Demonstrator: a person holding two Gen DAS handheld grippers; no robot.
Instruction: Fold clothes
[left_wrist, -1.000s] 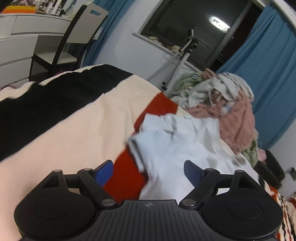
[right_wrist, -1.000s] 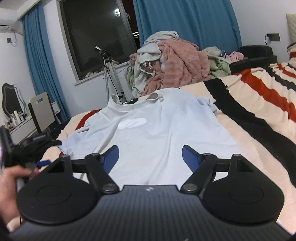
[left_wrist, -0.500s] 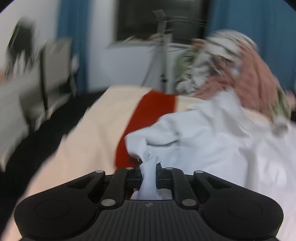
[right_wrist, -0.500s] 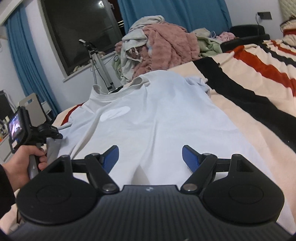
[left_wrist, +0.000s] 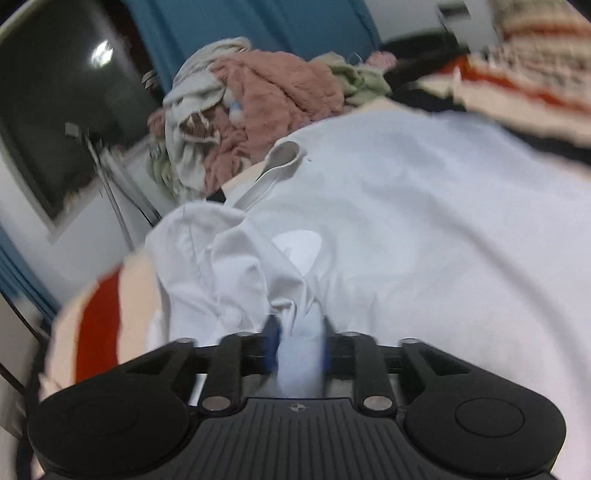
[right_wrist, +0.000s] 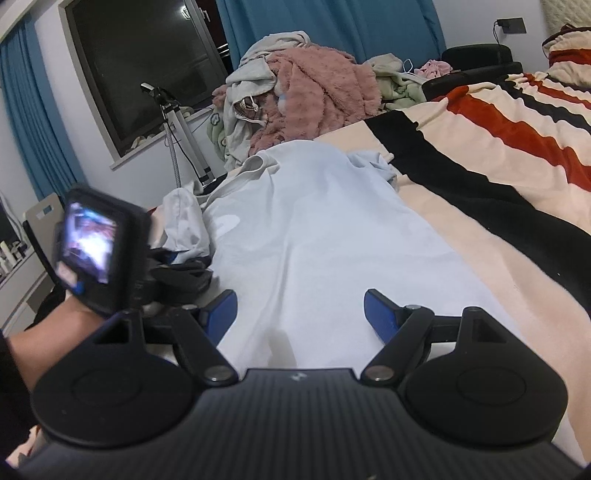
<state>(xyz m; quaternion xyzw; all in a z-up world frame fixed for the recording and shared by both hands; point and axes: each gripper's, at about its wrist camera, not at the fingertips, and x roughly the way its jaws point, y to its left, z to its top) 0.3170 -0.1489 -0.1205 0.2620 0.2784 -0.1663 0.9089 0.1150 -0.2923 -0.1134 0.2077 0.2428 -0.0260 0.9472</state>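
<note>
A pale blue T-shirt (right_wrist: 325, 236) lies spread along the striped bed (right_wrist: 498, 206), collar toward the heap of clothes (right_wrist: 306, 88) by the window. The left tool (left_wrist: 297, 347) has a bunched sleeve (left_wrist: 236, 273) of the shirt between its blue pads, folded over the chest; its jaws are opening, and through the blur the cloth seems no longer pinched. The right tool (right_wrist: 300, 308) hovers over the shirt's lower part, jaws wide, holding nothing. A hand (right_wrist: 55, 328) carries the left tool.
</note>
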